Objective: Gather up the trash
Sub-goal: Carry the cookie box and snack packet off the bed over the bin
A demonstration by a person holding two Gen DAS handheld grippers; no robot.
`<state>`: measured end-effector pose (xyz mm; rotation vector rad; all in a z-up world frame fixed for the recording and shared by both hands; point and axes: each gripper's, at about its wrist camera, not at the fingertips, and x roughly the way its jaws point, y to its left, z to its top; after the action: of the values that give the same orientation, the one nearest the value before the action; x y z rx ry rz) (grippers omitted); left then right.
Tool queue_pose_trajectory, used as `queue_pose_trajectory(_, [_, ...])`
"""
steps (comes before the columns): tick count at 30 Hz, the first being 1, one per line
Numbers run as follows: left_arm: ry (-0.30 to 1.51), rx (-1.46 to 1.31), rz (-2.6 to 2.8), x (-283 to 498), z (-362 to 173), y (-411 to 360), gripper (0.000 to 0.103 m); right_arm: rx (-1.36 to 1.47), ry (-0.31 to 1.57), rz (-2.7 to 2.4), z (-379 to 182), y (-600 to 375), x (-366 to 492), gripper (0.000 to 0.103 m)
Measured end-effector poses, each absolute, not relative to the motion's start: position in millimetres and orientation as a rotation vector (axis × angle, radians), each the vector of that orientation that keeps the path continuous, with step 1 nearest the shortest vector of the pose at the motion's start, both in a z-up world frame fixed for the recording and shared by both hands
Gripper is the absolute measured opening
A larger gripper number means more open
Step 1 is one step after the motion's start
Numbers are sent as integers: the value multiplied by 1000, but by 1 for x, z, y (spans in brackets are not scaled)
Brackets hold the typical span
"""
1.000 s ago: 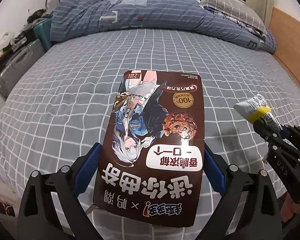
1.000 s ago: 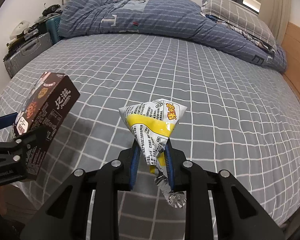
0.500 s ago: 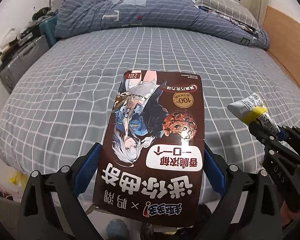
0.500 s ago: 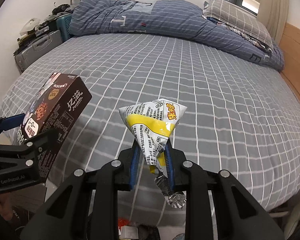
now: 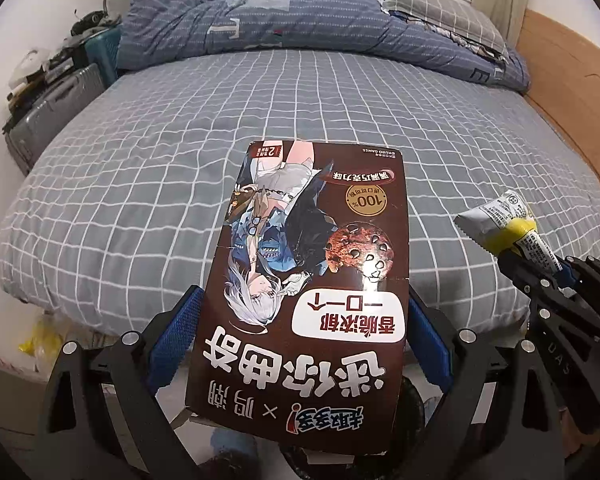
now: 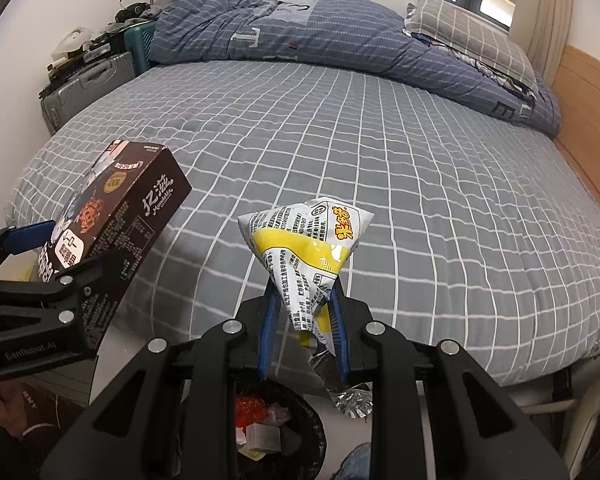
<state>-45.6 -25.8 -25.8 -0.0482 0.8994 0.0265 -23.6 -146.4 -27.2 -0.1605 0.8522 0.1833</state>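
Observation:
My left gripper (image 5: 300,340) is shut on a brown cookie box (image 5: 312,280), held flat in the air off the foot of the bed; the box shows at the left of the right wrist view (image 6: 112,232). My right gripper (image 6: 302,332) is shut on a crumpled white and yellow snack wrapper (image 6: 304,248), seen at the right of the left wrist view (image 5: 500,226). A dark trash bin (image 6: 276,428) with rubbish in it sits on the floor right below the right gripper.
The bed (image 6: 380,152) with a grey checked sheet fills the view ahead. A blue duvet (image 6: 300,36) and pillows lie at its far end. A grey suitcase (image 6: 84,92) stands at the left. A yellow bag (image 5: 40,344) lies on the floor by the bed.
Both grippers have drawn back from over the bed to beyond its foot edge, each still holding its item. The floor and the trash bin have come into view below them.

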Motion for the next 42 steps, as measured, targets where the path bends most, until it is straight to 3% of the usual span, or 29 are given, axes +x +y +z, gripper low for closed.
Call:
queue_pose_trajectory(32, [976,-93,59,-158,-69,-26,92,-112,912,186,-46,-156,-142,23])
queue_pose_trajectory(42, [1028,-90,63,-180,-89,-29,92,-126,984,198,-75,-147,-165,23])
